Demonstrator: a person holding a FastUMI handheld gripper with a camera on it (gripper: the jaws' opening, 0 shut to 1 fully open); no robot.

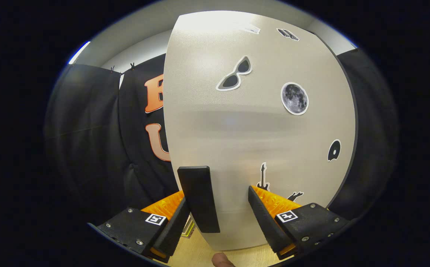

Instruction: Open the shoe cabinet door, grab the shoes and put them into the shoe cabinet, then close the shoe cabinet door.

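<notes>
Facing the shoe cabinet door [252,129] at close range, the gripper [220,202] has its fingers spread apart, with the door's dark handle [199,198] standing upright between them, close to the left finger [176,222] and clear of the right one; whether the left finger touches the handle I cannot tell. The door is a pale panel with a dark edge, carrying stickers: a pair of sunglasses [234,74], a moon [294,98], a guitar [262,177] just ahead of the right finger, and a dark disc [334,150] near the far edge. A wooden floor [192,254] shows below the fingers, with a fingertip [221,260] of the person at the bottom
</notes>
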